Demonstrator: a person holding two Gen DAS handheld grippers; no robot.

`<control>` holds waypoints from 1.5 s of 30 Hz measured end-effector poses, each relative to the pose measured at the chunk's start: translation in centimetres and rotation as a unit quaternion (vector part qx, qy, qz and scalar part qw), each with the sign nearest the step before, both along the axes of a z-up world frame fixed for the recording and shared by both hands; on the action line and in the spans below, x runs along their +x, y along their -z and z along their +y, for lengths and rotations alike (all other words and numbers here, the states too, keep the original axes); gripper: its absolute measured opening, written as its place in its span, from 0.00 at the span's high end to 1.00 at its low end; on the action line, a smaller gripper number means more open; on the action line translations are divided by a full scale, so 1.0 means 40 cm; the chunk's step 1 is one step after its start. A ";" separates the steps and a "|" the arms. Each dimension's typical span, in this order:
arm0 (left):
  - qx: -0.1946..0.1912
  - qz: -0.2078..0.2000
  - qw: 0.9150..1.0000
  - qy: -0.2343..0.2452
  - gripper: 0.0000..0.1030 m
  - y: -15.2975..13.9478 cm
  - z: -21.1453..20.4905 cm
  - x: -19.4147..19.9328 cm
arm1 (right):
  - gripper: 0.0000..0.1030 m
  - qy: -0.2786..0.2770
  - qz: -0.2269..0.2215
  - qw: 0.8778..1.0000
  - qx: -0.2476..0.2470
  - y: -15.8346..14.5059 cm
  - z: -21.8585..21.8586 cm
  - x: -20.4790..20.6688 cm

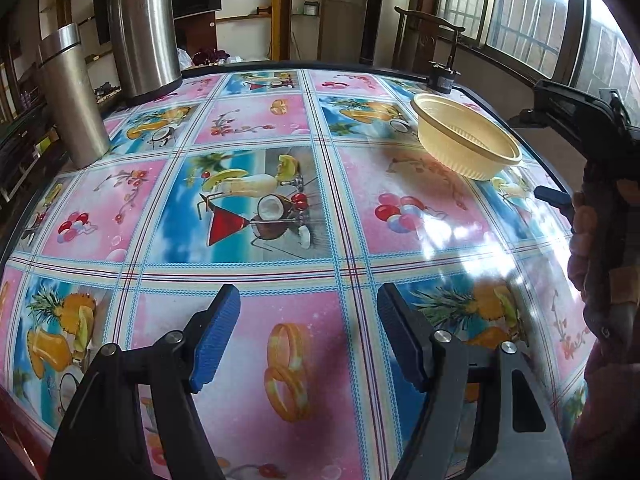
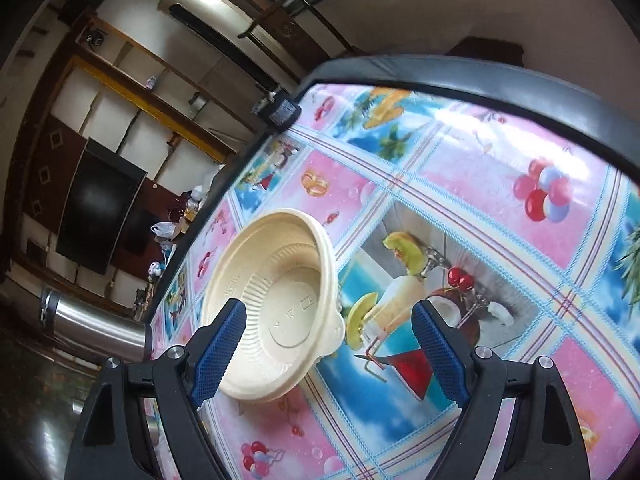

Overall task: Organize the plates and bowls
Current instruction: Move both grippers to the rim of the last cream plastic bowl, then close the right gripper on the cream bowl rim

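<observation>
A cream ribbed plastic bowl [image 1: 466,136] stands upright on the patterned tablecloth near the table's far right corner. In the right wrist view the same bowl [image 2: 280,308] fills the space just ahead of my right gripper [image 2: 328,352], which is open; its left blue pad [image 2: 218,354] overlaps the bowl's rim in the picture, and contact cannot be told. My left gripper [image 1: 308,336] is open over the near part of the table with nothing between its pads. At the right edge of the left wrist view, a hand holds the right gripper's black body [image 1: 592,128].
Two steel flasks [image 1: 74,96] [image 1: 142,28] stand at the table's far left. A small black device [image 1: 440,76] sits at the far edge. The table [image 1: 256,208] has a dark raised rim. A wooden chair [image 1: 424,36] and windows lie beyond.
</observation>
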State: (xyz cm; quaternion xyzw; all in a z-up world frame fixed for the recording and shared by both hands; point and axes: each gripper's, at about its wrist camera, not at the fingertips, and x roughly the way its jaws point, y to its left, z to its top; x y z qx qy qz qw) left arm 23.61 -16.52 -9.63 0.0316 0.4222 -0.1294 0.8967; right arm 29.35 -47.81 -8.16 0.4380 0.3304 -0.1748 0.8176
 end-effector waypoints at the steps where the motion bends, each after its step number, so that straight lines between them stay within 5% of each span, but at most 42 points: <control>1: 0.000 0.001 1.000 0.001 0.31 0.001 -0.002 0.000 | 0.15 -0.001 0.003 1.000 0.006 0.010 -0.002 0.007; 4: 0.000 -0.001 1.000 0.001 0.31 -0.001 -0.003 -0.003 | 0.35 -0.016 0.021 1.000 -0.006 0.029 0.007 0.032; 6: -0.002 0.000 1.000 0.002 0.31 -0.002 -0.002 -0.003 | 0.70 -0.031 0.041 0.998 -0.024 0.038 0.022 0.050; 7: -0.003 0.000 1.000 0.002 0.31 -0.003 -0.002 -0.003 | 0.76 -0.033 0.044 0.998 -0.024 0.041 0.026 0.051; 11: -0.020 0.011 1.000 0.003 0.31 -0.007 0.006 0.004 | 0.78 -0.024 0.041 0.999 -0.007 0.047 0.024 0.037; 15: -0.089 0.032 0.995 -0.022 0.32 -0.042 0.021 0.037 | 0.81 -0.035 0.041 0.998 0.028 0.047 0.011 0.013; 20: -0.079 0.013 0.995 -0.055 0.32 -0.088 -0.021 0.081 | 0.82 -0.064 0.059 0.996 0.035 0.045 0.014 -0.027; 24: -0.120 0.040 0.990 -0.068 0.32 -0.076 -0.035 0.094 | 0.82 -0.096 0.066 0.993 0.024 0.041 0.033 -0.075; 45: -0.133 0.115 0.981 -0.087 0.31 -0.005 0.015 0.083 | 0.78 -0.220 0.048 0.974 -0.029 -0.027 0.172 -0.165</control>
